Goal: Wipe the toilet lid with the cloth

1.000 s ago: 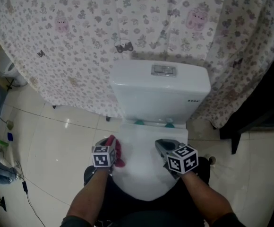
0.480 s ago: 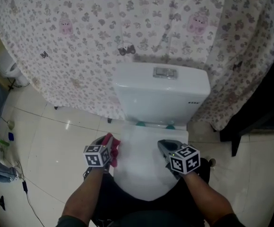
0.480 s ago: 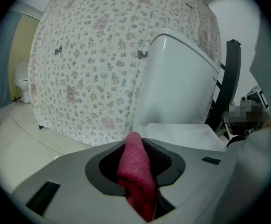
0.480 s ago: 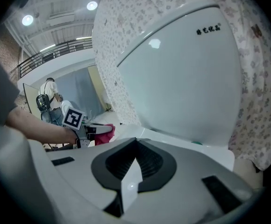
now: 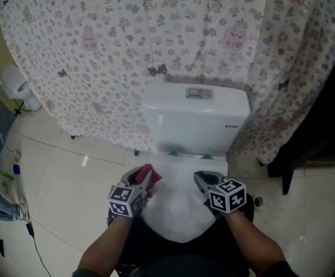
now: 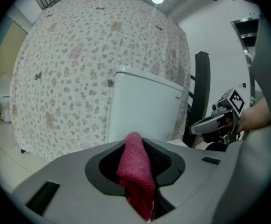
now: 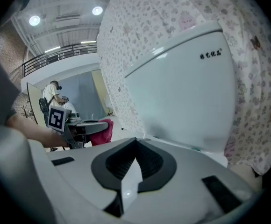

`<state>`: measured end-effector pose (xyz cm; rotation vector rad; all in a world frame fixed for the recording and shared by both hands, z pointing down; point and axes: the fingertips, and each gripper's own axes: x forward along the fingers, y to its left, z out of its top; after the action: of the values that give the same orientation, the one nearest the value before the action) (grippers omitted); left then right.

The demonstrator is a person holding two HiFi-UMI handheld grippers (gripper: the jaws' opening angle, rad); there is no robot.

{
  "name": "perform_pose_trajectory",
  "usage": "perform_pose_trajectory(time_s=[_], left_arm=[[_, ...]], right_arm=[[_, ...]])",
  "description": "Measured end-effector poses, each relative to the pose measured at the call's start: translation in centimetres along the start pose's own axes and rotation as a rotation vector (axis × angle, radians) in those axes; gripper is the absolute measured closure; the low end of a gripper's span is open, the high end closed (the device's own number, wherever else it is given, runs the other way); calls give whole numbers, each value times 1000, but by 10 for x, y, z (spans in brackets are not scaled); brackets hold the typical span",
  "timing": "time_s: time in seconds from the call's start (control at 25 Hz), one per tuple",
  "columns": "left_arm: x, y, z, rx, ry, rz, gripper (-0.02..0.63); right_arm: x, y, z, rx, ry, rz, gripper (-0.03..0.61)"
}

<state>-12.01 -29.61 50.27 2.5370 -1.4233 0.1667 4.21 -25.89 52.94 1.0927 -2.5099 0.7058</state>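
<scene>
The white toilet lid (image 5: 176,212) lies closed below the tank (image 5: 196,117). My left gripper (image 5: 145,179) hovers over the lid's left front part, shut on a pink cloth (image 5: 149,173). In the left gripper view the cloth (image 6: 136,169) hangs bunched between the jaws, and the right gripper (image 6: 211,123) shows at the right. My right gripper (image 5: 202,180) is over the lid's right side, jaws shut with nothing in them. The right gripper view shows the lid (image 7: 126,181) through the slit, and the left gripper (image 7: 89,124) with the cloth (image 7: 103,130) at the left.
A flowered curtain (image 5: 115,51) hangs behind and around the tank. Dark furniture (image 5: 323,126) stands close on the right. Glossy floor tiles (image 5: 69,178) spread to the left, with a cable (image 5: 32,229) and a small white fixture (image 5: 14,85) at the far left.
The left gripper with the cloth drew out to the lid's left edge, then came back right and forward over the lid. The right gripper has hardly moved. The head view shifted slightly.
</scene>
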Motion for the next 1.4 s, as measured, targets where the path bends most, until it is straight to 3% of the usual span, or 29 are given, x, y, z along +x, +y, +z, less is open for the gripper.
perform_pose_trajectory(time_s=[0.24,0.56,0.84,1.0,1.24,1.4], left_arm=[[-40,-45,51,14,-127,-59,515],[-96,-103,80,85,-228,-146,514],[-131,-134,72,111,-234,-195,514],[-140,-144,64,103,-199,-181,512],[-158,-176,47,127,-181,-243,512],[-169,-180,52,125,-193,-230,512]], right_arm=[[-29,17,13,-53,-47,8,574],[-73,52,15,-116,-114,50,575],[-103,91,9,-222,-130,96,575],[-122,108,5,-238,-161,123,575],[-146,118,-21,-206,-197,108,575],[-157,120,-20,-202,-216,106,575]])
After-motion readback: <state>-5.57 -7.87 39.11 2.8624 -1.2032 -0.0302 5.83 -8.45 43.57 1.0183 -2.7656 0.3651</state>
